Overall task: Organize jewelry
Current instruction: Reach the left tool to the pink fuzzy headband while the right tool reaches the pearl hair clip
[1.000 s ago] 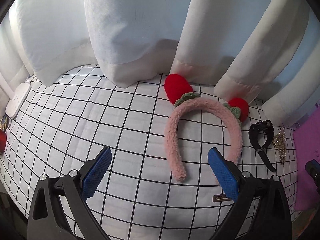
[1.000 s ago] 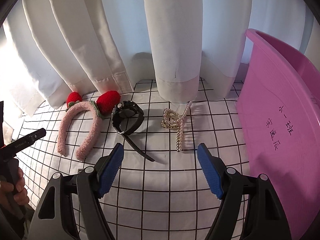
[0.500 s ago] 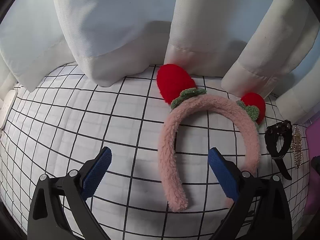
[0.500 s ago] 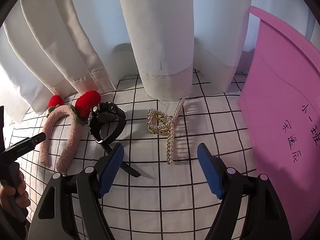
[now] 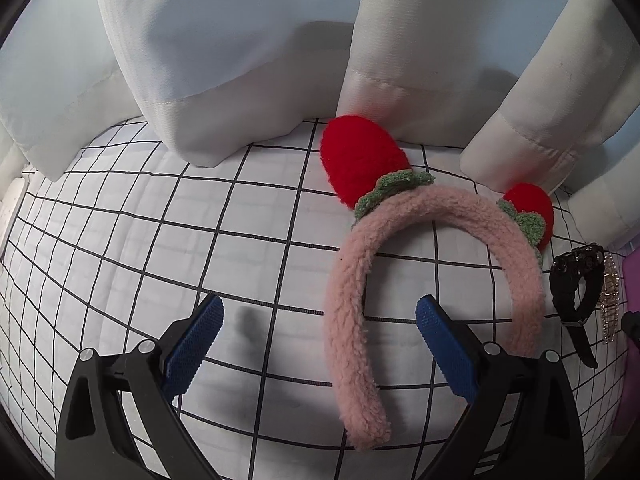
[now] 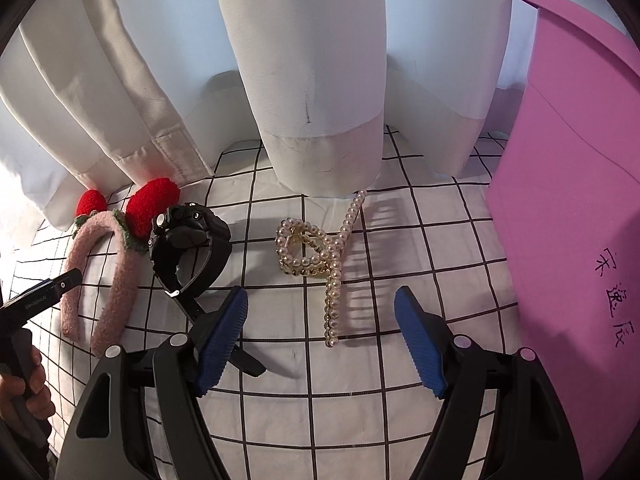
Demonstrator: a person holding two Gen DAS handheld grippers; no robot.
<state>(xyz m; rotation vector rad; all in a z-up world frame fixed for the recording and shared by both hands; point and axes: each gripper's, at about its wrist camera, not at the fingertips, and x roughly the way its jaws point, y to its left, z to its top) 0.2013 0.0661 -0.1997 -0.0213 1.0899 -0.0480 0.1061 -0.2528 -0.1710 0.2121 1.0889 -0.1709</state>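
A pink fuzzy headband (image 5: 352, 300) with two red strawberry ears lies on the grid cloth. My left gripper (image 5: 318, 344) is open, and the headband's left leg lies between its blue pads. The headband also shows in the right wrist view (image 6: 116, 280). A black watch (image 6: 192, 248) lies right of it, and a pearl hair clip (image 6: 320, 256) lies right of the watch. My right gripper (image 6: 320, 344) is open and empty, with the clip's lower end between its pads. The watch (image 5: 576, 292) and the clip (image 5: 610, 308) show at the right edge of the left wrist view.
A pink bin (image 6: 580, 220) with handwritten characters stands at the right. White curtains (image 6: 312, 80) hang along the back edge of the grid cloth (image 6: 360, 420). The person's hand holding the left gripper (image 6: 28, 312) shows at the left of the right wrist view.
Both grippers have moved forward and lower. The headband now reaches between my left pads. The pearl clip has come closer to my right pads. Both stay open.
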